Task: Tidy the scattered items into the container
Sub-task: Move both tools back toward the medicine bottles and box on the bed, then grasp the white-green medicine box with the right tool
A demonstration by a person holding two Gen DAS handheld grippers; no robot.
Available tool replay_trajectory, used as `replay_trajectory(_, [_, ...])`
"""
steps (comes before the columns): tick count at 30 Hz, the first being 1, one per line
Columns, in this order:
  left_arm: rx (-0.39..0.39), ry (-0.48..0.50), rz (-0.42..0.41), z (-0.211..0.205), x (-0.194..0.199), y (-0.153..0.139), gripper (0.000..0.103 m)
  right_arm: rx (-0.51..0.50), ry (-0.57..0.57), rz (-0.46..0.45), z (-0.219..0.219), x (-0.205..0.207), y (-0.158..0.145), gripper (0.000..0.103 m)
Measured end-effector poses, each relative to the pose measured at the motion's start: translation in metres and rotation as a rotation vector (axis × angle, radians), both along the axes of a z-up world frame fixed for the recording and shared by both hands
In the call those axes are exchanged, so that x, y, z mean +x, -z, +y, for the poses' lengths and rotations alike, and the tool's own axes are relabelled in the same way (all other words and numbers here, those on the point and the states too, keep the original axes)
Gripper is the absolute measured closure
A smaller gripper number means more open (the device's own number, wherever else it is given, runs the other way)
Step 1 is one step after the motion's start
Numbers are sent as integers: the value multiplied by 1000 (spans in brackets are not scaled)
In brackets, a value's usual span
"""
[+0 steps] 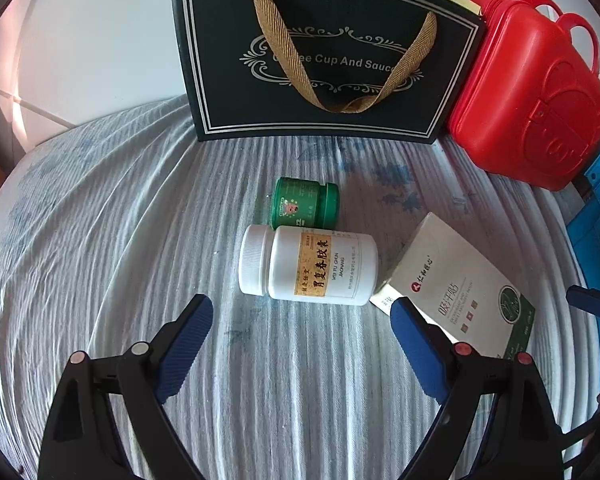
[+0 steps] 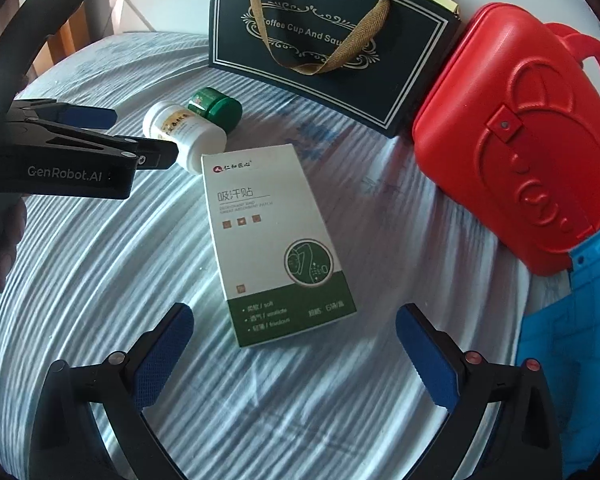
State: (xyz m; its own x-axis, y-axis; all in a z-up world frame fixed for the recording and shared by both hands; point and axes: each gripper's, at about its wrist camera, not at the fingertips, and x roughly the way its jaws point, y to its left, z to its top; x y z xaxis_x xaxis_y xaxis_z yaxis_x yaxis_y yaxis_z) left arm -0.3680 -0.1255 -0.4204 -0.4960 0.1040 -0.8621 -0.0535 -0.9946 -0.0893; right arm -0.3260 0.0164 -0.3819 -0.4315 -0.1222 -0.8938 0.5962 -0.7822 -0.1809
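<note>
Striped cloth holds white bottle, green jar, box. Left gripper and right gripper both spread wide, empty.

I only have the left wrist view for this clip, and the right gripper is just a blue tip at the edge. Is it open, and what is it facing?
Observer: The right gripper is open, and the flat white-and-green cardboard box lies ahead of its spread pads, ungripped.
Operator: My own finger hides that box's near end. What is there?
Observer: A dark green band with white print. The box lies face up on the striped grey cloth.
Operator: How close is my left gripper to the white plastic bottle?
Observer: From the side, the left gripper is open, and one fingertip overlaps the white plastic bottle in the picture. I cannot tell whether they touch.
</note>
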Motion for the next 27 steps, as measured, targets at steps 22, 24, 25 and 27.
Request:
replay_trajectory(22, [-19, -74, -11, -2, -25, 35, 16, -9, 8, -72, -12, -32, 47, 1])
replay_trajectory(24, [-30, -66, -4, -1, -21, 39, 20, -66, 37, -79, -6, -33, 49, 1])
replay_trajectory(25, [-41, -56, 3, 1, -19, 39, 22, -99, 53, -89, -2, -34, 51, 1])
replay_trajectory(27, [-56, -46, 17, 2, -16, 39, 22, -135, 68, -91, 2, -34, 52, 0])
